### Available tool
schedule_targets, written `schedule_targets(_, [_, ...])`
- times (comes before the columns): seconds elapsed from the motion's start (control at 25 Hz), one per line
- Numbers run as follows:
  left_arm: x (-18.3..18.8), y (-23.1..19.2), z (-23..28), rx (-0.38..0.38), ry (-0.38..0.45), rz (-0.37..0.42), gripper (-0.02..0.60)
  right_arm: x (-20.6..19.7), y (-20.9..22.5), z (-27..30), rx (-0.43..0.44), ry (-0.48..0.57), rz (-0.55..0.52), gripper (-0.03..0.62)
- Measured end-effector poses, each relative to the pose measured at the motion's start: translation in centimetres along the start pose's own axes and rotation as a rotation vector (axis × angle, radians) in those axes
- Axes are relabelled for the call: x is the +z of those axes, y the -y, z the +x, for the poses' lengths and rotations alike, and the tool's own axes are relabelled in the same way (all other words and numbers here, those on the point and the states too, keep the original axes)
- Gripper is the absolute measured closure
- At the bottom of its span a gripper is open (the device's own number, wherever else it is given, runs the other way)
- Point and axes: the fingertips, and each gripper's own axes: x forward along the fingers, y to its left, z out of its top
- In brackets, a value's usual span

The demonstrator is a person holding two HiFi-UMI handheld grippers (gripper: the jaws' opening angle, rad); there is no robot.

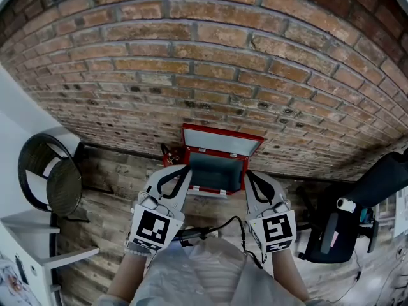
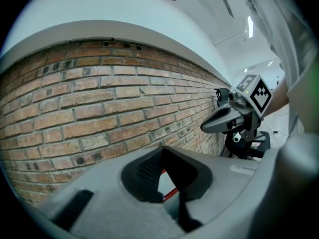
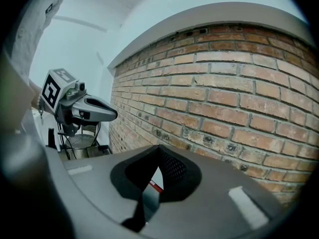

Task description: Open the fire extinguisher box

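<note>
The red fire extinguisher box [image 1: 215, 187] sits on the wooden floor against the brick wall. Its lid [image 1: 220, 140] stands raised, and the grey inside shows. My left gripper [image 1: 185, 169] hovers at the box's left edge and my right gripper [image 1: 248, 174] at its right edge. Both are shut and hold nothing. In the left gripper view the jaws [image 2: 163, 151] meet at their tips, with a sliver of the red box [image 2: 172, 190] below them and the right gripper [image 2: 204, 127] beside. In the right gripper view the jaws [image 3: 159, 151] are closed too, and the left gripper [image 3: 113, 115] shows at the left.
The brick wall [image 1: 210, 62] fills the far side. A round black wire chair [image 1: 51, 177] and a white shelf [image 1: 38, 234] stand at the left. A black office chair [image 1: 357, 215] stands at the right. A black cable [image 1: 217, 228] lies on the floor near me.
</note>
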Motion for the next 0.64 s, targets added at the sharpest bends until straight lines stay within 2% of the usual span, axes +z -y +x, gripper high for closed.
schedule_targets(0.36, [-0.18,0.11,-0.05,0.000,-0.005,-0.002,0.583,-0.32,-0.26,-0.06,0.004,-0.011,0.000,0.586])
schedule_targets(0.64, [-0.05,0.09,-0.01,0.009,0.020,-0.018,0.583,-0.91,-0.35,-0.07,0.010,-0.023,0.004,0.586])
